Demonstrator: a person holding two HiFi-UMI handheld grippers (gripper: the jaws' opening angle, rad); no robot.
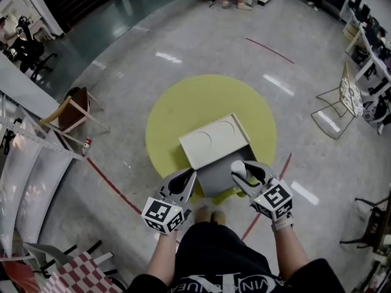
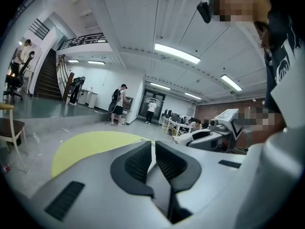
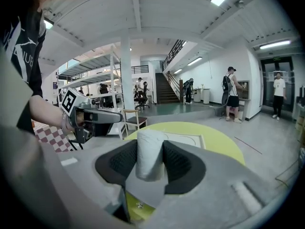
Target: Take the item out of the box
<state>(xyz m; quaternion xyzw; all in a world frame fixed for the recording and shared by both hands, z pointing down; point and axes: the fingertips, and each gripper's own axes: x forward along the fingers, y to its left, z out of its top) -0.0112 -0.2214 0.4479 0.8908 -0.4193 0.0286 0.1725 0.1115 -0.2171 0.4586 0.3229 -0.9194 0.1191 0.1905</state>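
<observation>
Right gripper [image 1: 244,171] grips a white cylindrical item [image 3: 149,149] over the open grey box [image 1: 221,177], seemingly to clear its walls; left gripper [image 1: 183,185], jaws nearly together and empty, flanks it.

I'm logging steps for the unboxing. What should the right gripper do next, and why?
Probably carry the white roll sideways and set it on the yellow table: the right gripper is shut on it, at the open box.
</observation>
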